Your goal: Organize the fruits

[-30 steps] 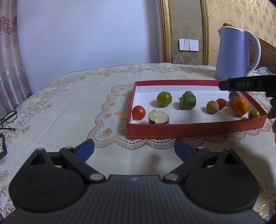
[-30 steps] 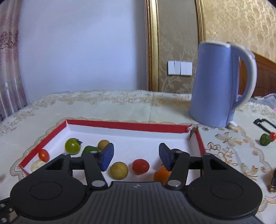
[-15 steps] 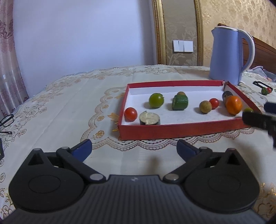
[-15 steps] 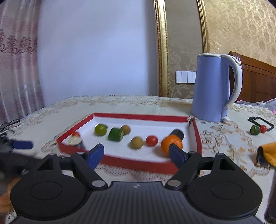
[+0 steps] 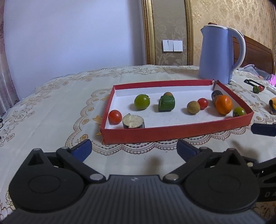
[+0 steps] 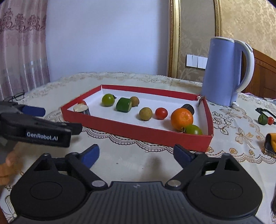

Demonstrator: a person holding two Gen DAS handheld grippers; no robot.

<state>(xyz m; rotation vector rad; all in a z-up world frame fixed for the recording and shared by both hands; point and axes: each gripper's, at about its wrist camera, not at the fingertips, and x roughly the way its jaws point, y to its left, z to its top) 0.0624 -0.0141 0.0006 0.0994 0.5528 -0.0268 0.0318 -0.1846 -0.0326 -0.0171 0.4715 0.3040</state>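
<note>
Pale lilac wall (image 5: 72, 34), gold damask wallpaper (image 5: 224, 15) behind a gilt frame (image 5: 146, 31), white light switches (image 5: 172, 45), pink lacy curtain (image 6: 20, 43), dark wooden headboard (image 5: 255, 55).

blue kettle (image 5: 217, 54) upright behind tray | wall switch (image 5: 172, 45) | glasses (image 6: 15, 96) on tablecloth (image 5: 51, 106)

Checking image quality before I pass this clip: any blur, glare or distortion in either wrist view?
Left wrist view: sharp across the red tray and orange; fisheye bends the gold frame; soft daylight, faint shadows, no glare. Right wrist view: equally sharp, the tray reads clearly; the curtain bows at the left edge; mild sheen on the kettle.
</note>
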